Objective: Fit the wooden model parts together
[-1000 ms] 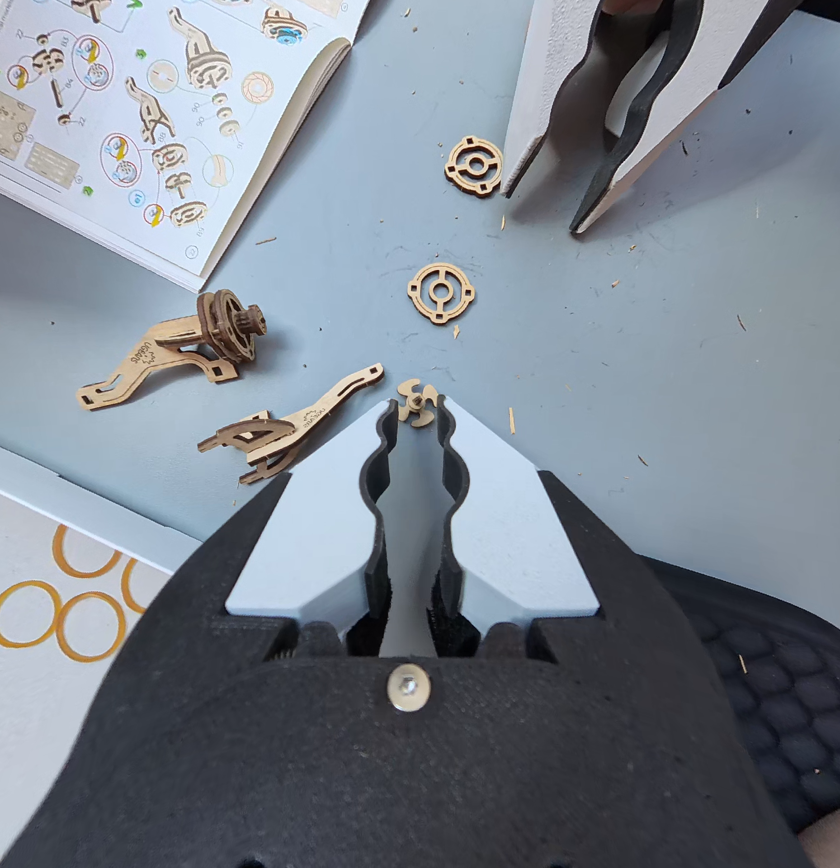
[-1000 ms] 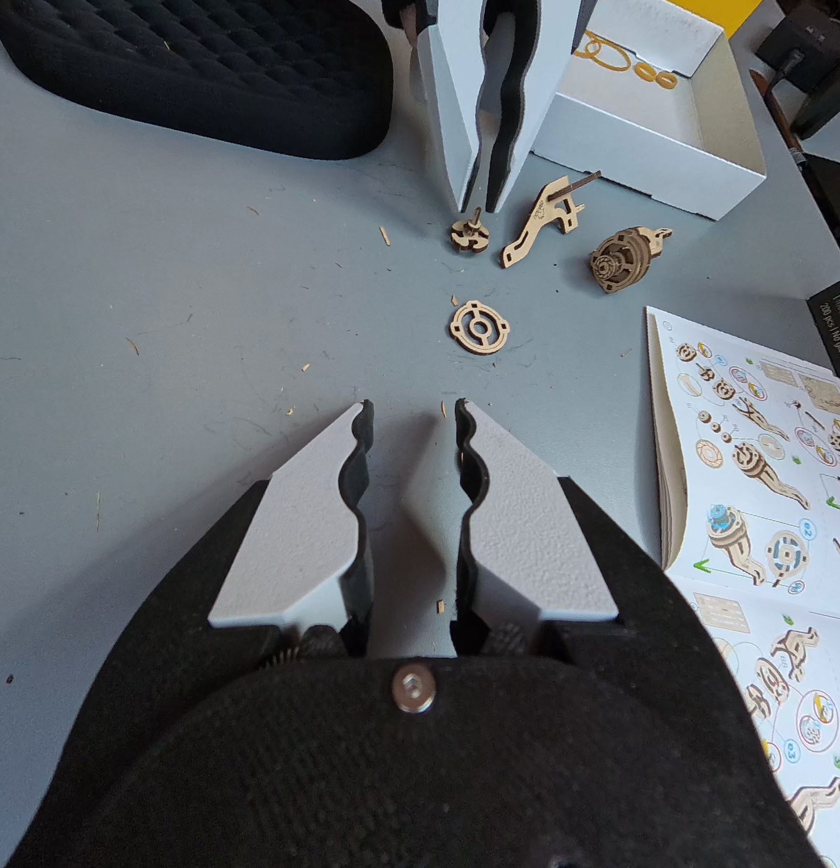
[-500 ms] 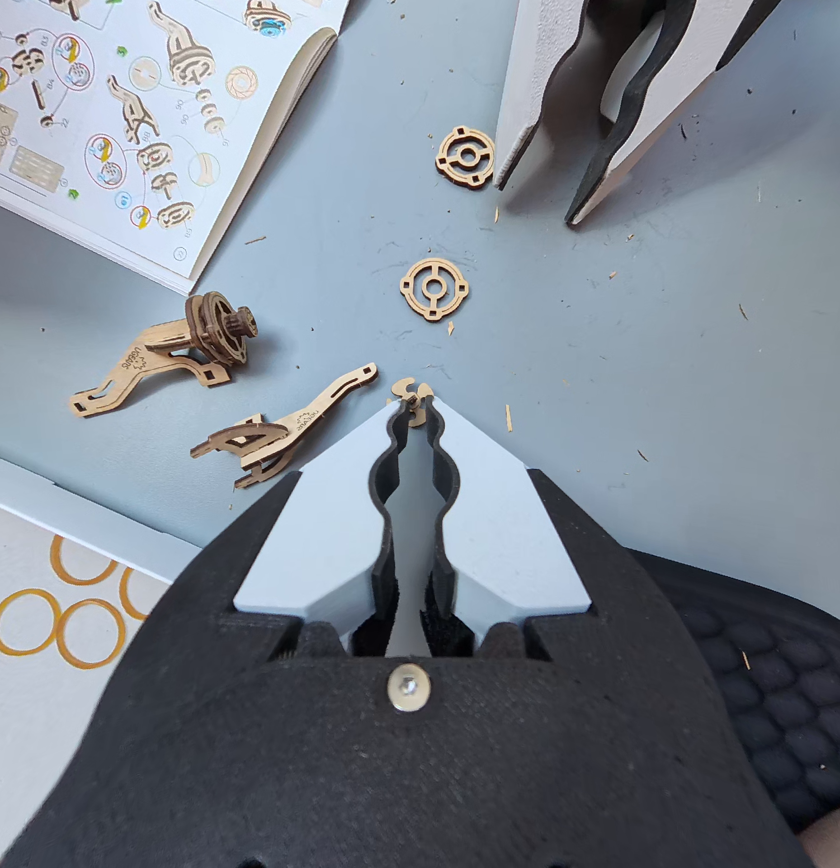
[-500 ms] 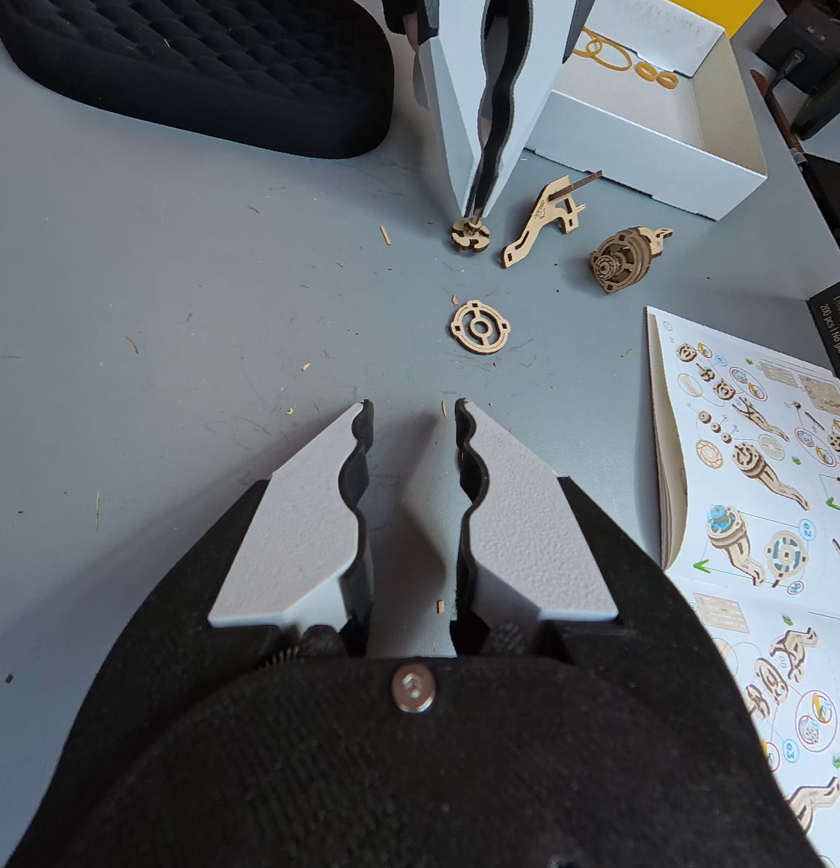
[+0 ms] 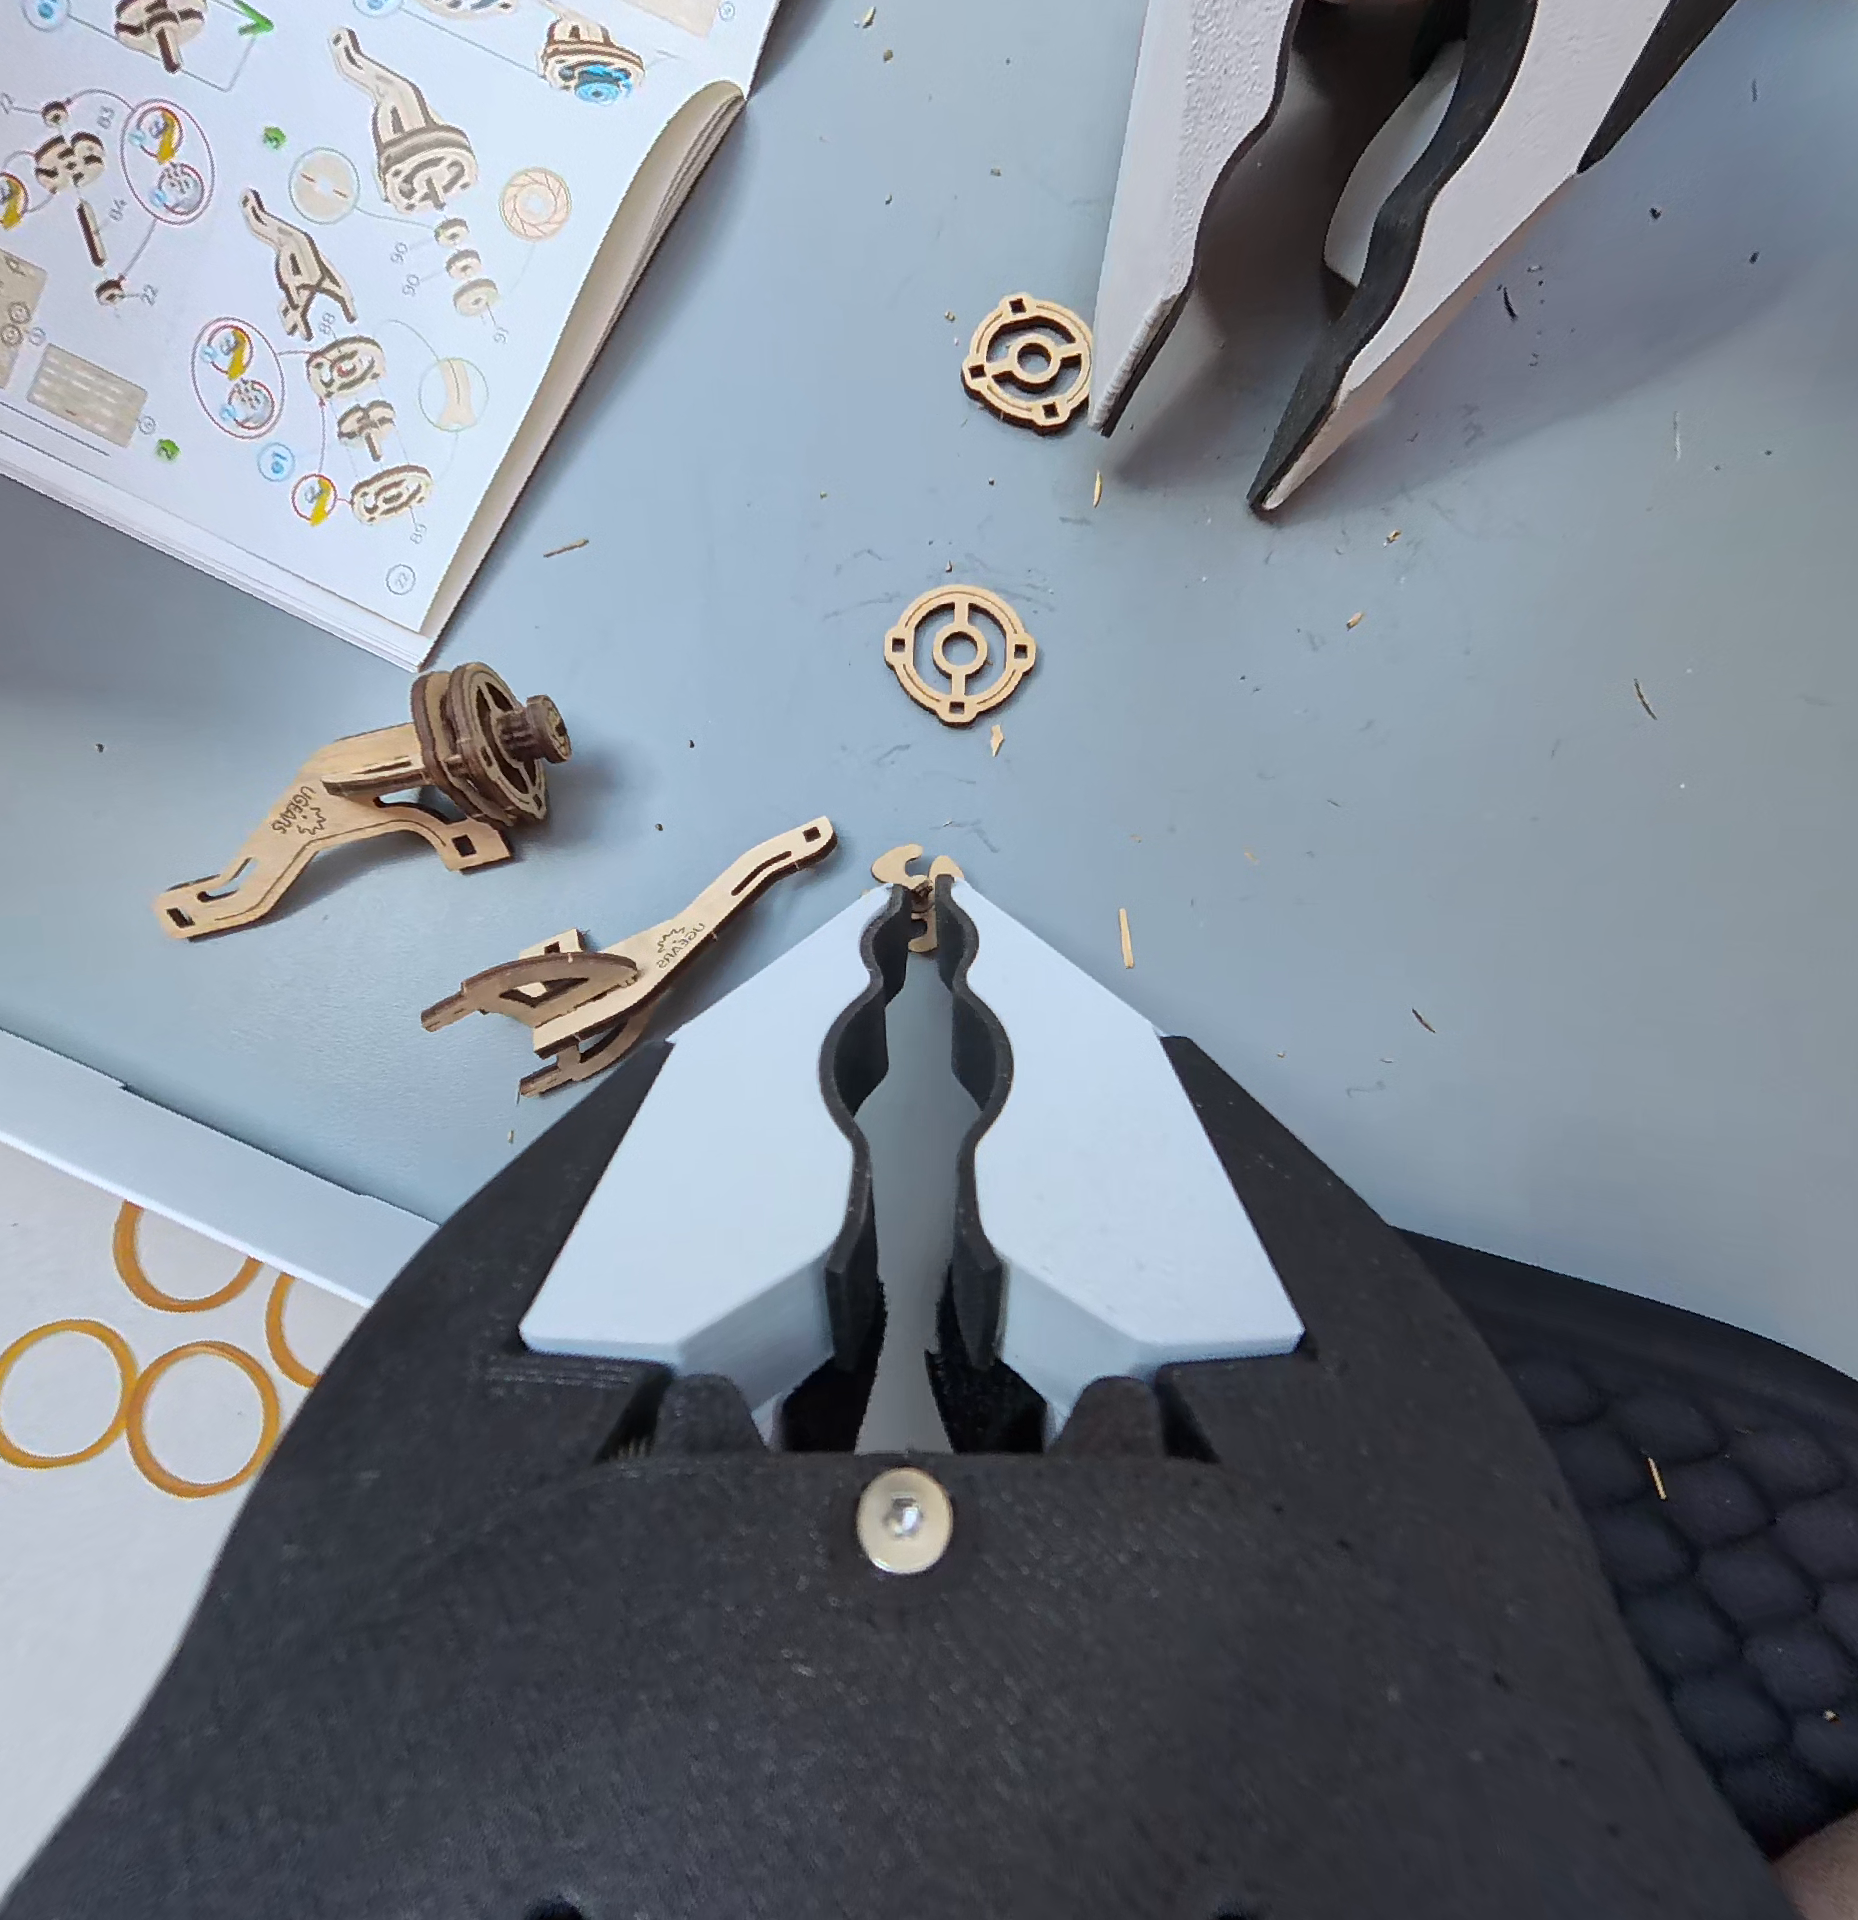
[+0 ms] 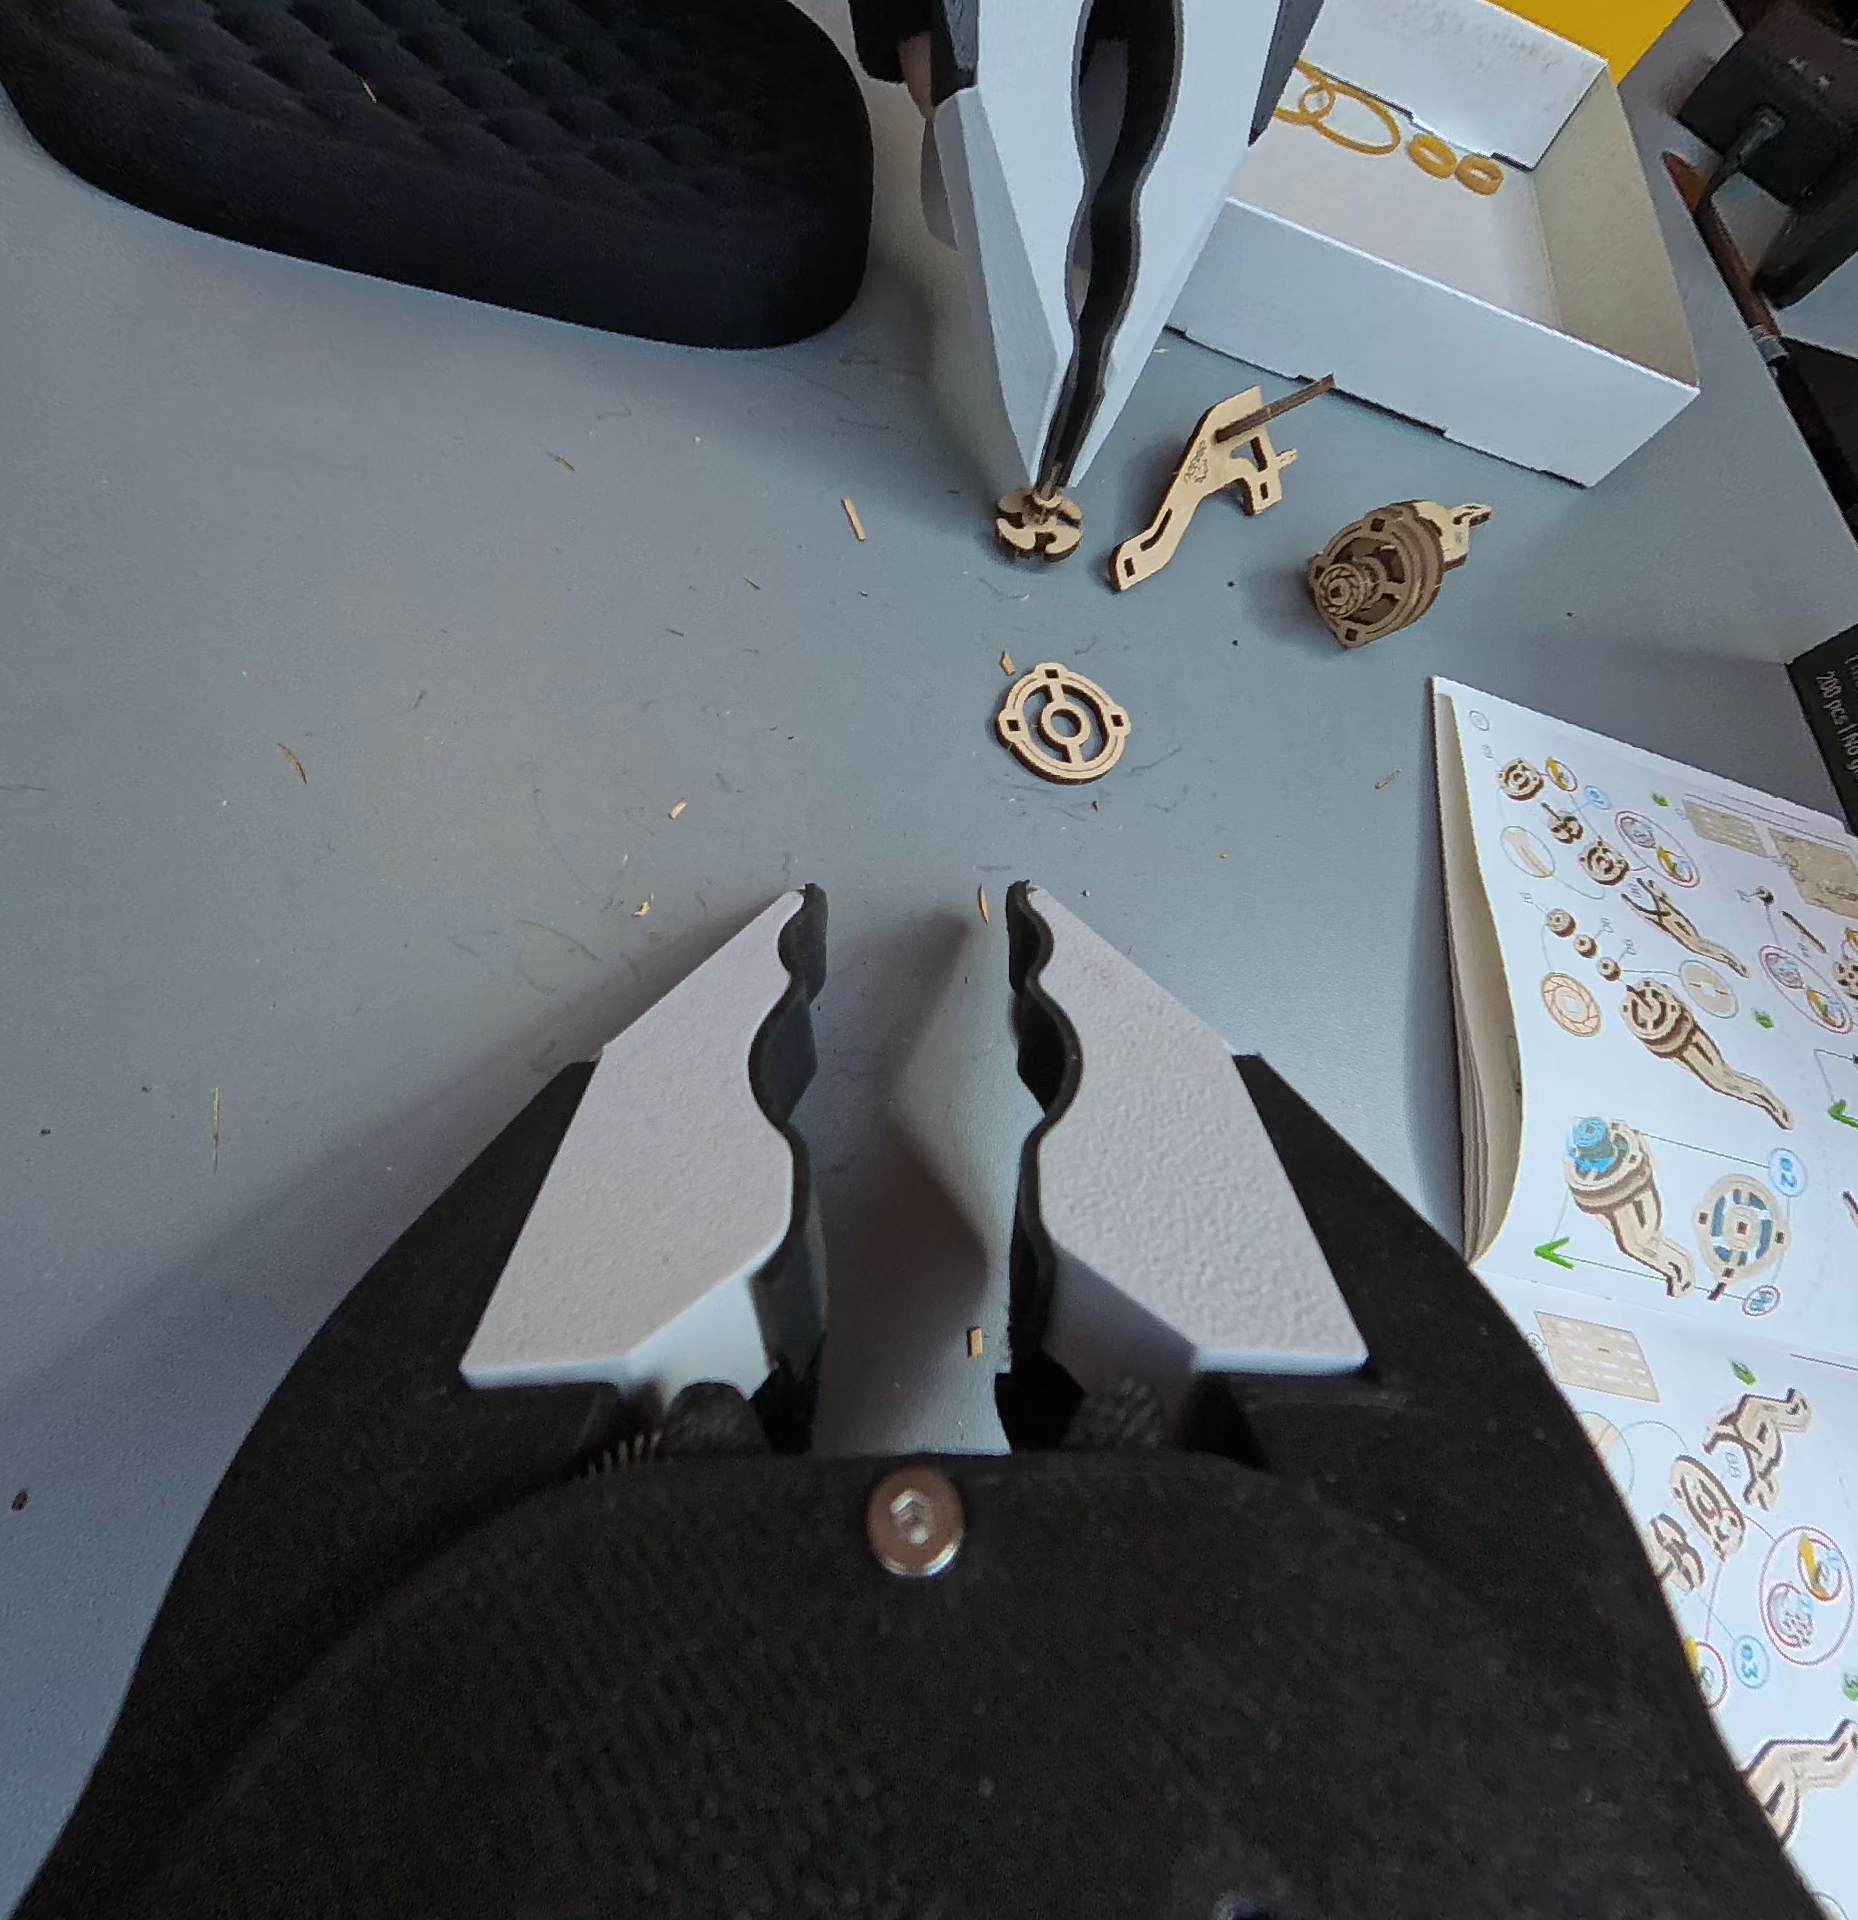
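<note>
— On the grey table (image 5: 1424,831), my left gripper (image 5: 917,902) has just clamped the slotted hub's (image 6: 1351,516) pin.
— Right gripper (image 6: 914,920)?
— Gaping, empty, beside one ring plate (image 5: 1029,362). Lift's next, I reckon.

We find open grey table (image 6: 333,727) left of our right gripper (image 6: 914,914). Ahead lies a flat ring disc (image 6: 1062,724). The booklet (image 6: 1683,1039) bounds the right, the white box (image 6: 1444,343) and black cushion (image 6: 405,156) the far side.
</note>
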